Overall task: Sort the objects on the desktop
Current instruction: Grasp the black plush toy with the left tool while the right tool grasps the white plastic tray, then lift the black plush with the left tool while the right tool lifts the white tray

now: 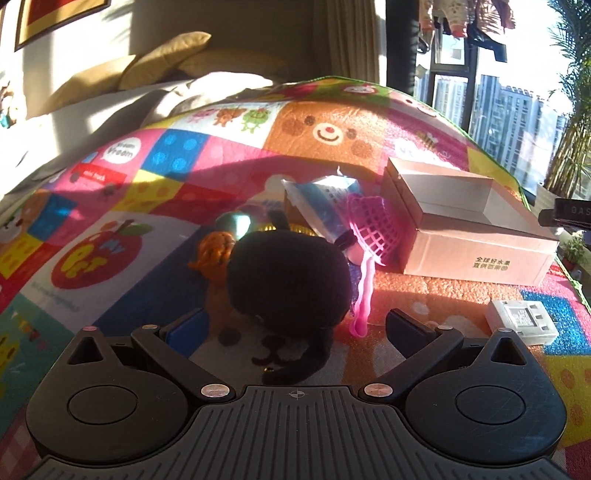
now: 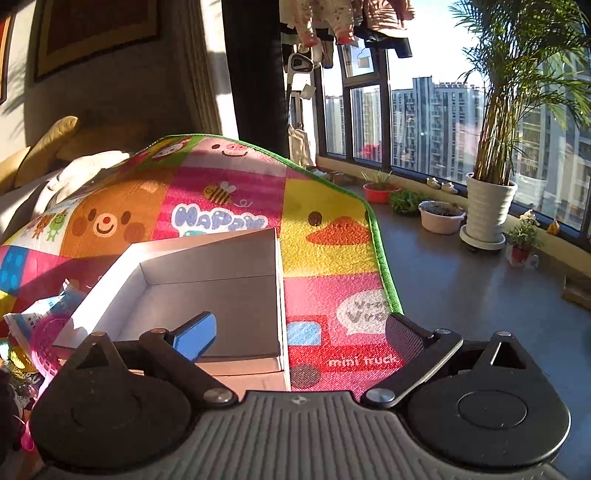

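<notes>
Left gripper [image 1: 295, 328] low, jaws wide.

Low sun rakes in hard from tall dark-framed windows [image 2: 424, 122], apartment towers [image 2: 436, 125] outside. Grey floor [image 2: 461, 295] along the sill holds a palm in a ribbed white pot [image 2: 489, 206] and small planters [image 2: 441, 216]. Laundry [image 2: 332, 18] hangs overhead. Yellow cushions [image 1: 162, 61] on a pale sofa [image 1: 74, 122], framed picture [image 1: 55, 18] on the wall. Bright cartoon play mat [image 2: 332, 229] underfoot.
</notes>
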Demonstrator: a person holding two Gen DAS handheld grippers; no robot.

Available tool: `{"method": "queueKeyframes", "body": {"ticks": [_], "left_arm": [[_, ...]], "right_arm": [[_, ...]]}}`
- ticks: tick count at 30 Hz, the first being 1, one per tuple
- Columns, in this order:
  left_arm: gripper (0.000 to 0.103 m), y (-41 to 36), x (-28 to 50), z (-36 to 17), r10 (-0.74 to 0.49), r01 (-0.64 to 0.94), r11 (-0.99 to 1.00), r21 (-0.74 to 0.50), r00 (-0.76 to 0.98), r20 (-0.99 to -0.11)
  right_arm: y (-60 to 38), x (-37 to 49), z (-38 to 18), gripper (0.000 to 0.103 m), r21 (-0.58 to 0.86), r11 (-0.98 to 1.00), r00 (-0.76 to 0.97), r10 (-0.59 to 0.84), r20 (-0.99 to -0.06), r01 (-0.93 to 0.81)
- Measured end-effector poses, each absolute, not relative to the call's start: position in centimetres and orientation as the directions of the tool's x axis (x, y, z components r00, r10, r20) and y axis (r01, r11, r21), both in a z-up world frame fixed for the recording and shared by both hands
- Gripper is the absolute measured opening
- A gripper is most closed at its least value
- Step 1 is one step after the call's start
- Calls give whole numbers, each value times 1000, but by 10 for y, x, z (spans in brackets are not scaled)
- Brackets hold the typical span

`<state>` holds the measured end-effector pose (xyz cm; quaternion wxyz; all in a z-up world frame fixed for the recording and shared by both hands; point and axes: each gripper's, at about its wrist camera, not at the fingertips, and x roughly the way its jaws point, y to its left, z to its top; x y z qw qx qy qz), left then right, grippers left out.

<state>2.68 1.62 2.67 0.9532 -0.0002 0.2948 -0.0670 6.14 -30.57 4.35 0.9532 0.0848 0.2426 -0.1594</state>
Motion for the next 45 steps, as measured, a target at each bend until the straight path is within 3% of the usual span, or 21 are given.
{"method": "queueKeyframes", "body": {"ticks": [2,5,8,13,15,17,19,23,27,31,32,33,38,41,45], "left_arm": [[103,14,27,28,-143,144,989,-43,819,-555],[103,17,21,29,-138,149,989,-23,834,-534],[103,27,16,32,-116,134,991,-2,848,-518],[103,36,16,39,-84,89,996,-14,861,-501],[103,37,14,41,-89,93,995,-16,861,-501],[103,37,12,39,-80,90,996,-4,863,-498],[103,35,14,35,-82,102,995,11,857,-508],[103,24,36,28,-98,132,991,27,841,-533],[103,13,68,18,-96,138,990,34,824,-558],[102,12,76,10,-73,120,992,47,823,-563],[101,13,74,10,-67,111,993,45,824,-562],[90,15,72,11,-75,115,993,35,823,-563],[90,29,45,21,-88,108,994,2,813,-576],[90,34,19,30,-121,131,991,-24,813,-569],[91,32,-11,43,-153,146,988,-57,823,-547]], "right_arm": [[-316,89,35,57,95,943,802,-216,-557,320],[-320,121,21,33,140,965,773,-87,-629,223],[-297,141,19,35,23,989,777,-102,-621,149],[-276,169,21,35,-11,999,801,34,-598,-51],[-267,166,29,38,-82,996,829,-13,-559,-40],[-267,146,46,78,-81,997,864,-43,-502,3],[-271,112,60,102,-26,1000,900,-23,-435,13],[-271,54,59,103,16,997,881,79,-467,-81],[-262,20,32,103,46,997,810,83,-580,-68],[-248,13,12,103,56,998,773,67,-631,-41],[-245,14,10,103,65,997,768,68,-636,-34],[-241,17,8,103,68,997,762,69,-644,-32],[-225,30,8,103,55,998,763,35,-645,0],[-223,35,8,103,110,994,732,86,-676,-15],[-212,37,-2,103,49,999,730,39,-682,-8]]}}
